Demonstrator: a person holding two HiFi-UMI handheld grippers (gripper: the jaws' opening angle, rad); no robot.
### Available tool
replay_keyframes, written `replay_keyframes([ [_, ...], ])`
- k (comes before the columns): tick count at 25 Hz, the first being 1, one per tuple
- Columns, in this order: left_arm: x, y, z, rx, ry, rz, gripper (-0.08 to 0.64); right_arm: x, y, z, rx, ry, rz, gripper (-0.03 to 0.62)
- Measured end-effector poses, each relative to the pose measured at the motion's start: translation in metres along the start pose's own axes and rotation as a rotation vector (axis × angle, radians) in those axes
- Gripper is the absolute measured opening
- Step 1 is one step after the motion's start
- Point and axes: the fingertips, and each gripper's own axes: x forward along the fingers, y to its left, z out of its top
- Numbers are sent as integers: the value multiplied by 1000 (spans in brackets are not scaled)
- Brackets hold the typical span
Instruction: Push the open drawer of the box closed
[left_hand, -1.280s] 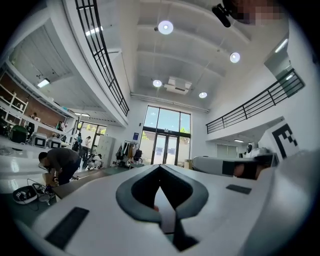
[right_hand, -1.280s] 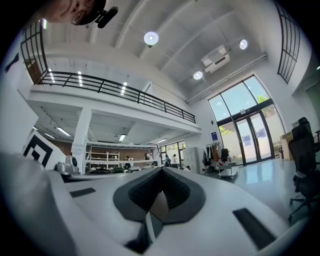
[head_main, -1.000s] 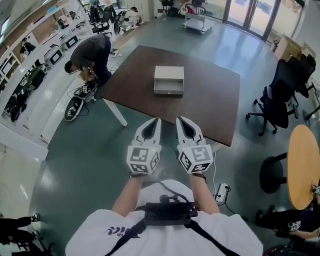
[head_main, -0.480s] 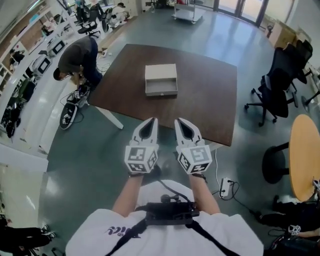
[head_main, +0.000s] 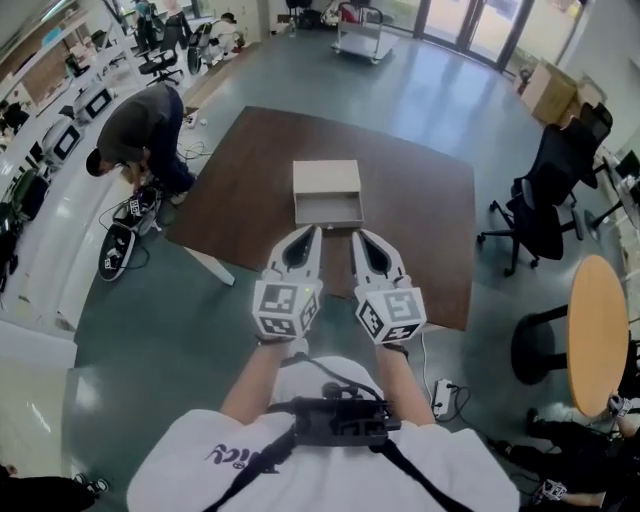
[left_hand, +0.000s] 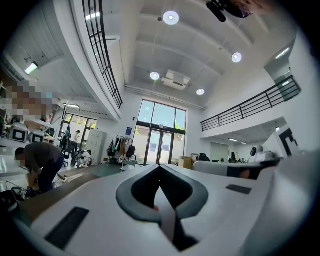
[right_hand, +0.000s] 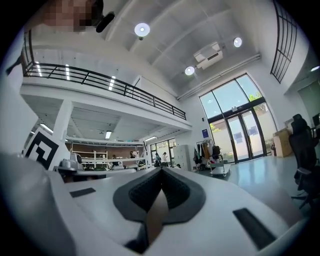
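A beige box (head_main: 326, 178) stands on the dark brown table (head_main: 420, 220); its drawer (head_main: 329, 211) is pulled out toward me. In the head view both grippers are held side by side over the table's near edge, just short of the drawer front and not touching it. My left gripper (head_main: 312, 232) points at the drawer's left part, my right gripper (head_main: 358, 237) at its right part. The left gripper view shows the left gripper (left_hand: 160, 166) with jaw tips meeting and nothing between them. The right gripper (right_hand: 161, 170) looks the same. Both views aim above the box, which is hidden there.
A person (head_main: 140, 125) bends over at the table's left corner, shoes and cables around them. Black office chairs (head_main: 545, 205) and a round wooden table (head_main: 597, 335) stand to the right. A power strip (head_main: 441, 397) lies on the floor under the near corner.
I have stepped closer to the table. The box has drawn nearer, and both grippers now reach over the table's near edge, close to the drawer front. Their jaws have not changed.
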Motion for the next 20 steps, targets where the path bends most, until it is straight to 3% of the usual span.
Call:
replay_keyframes([
  [5,19,44,-2,1,16,-54,9,55,8,-5,-37,-40,-31,-2],
  [10,43,75,-15,-27,43,-82,9,81,2,-23,-39,-14,-66,-2],
  [17,90,98,-33,-26,76,-96,9,100,-52,-41,-29,13,-135,-2],
  [20,102,106,-46,-23,106,-94,9,97,-77,-58,-59,72,-146,-2],
])
